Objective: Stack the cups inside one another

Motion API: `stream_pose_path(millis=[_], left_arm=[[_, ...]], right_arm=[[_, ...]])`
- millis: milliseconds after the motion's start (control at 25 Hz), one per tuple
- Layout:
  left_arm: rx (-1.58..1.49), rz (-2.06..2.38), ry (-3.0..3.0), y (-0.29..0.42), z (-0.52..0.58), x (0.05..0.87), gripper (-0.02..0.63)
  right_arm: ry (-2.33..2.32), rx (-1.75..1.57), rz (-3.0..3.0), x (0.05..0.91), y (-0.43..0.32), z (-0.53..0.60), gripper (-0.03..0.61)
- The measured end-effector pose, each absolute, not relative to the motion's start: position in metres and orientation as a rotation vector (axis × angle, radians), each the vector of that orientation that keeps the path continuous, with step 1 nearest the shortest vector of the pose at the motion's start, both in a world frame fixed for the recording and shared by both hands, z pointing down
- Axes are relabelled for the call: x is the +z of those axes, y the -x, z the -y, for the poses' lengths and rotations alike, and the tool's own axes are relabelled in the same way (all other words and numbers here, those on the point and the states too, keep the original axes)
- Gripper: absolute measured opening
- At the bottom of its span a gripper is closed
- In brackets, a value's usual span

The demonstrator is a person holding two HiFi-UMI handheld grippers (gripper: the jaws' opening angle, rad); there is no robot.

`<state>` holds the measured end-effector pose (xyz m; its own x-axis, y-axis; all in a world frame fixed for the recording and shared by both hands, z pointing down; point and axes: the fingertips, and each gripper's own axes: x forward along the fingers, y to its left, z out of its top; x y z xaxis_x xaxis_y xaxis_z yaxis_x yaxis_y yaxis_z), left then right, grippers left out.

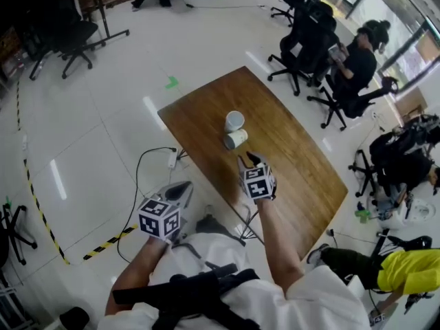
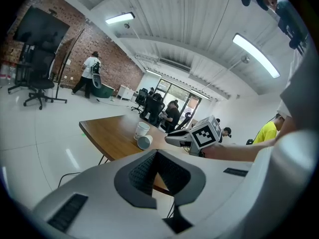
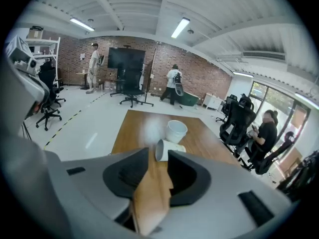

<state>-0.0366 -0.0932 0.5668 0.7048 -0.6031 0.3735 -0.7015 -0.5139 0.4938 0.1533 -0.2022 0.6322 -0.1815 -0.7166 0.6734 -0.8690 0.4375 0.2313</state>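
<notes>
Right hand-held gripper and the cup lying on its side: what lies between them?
Only bare wooden table; nothing stands between the right hand-held gripper and the tipped cup, as the head view shows.

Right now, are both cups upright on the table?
No, the nearer cup lies on its side beside the upright cup on the table.

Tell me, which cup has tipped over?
The cup nearer the right gripper lies on its side on the table, with its open mouth turned toward that gripper. The other cup, just beyond it, stands upright.
</notes>
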Motion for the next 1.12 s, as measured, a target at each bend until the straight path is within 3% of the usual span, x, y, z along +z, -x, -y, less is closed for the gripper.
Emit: stream_pose_path(millis=[400, 1120], left_arm=[[0.236, 0.921, -2.301, 0.053, 0.09, 0.566, -0.008], [0.323, 0.886, -2.31, 0.036, 0.182, 0.58, -0.008]], right_arm=[[-1.407, 0.244, 1.854, 0.633, -0.136, 0.179, 0.15], [-1.472, 0.312, 1.753, 0.686, -0.147, 0.26, 0.149]])
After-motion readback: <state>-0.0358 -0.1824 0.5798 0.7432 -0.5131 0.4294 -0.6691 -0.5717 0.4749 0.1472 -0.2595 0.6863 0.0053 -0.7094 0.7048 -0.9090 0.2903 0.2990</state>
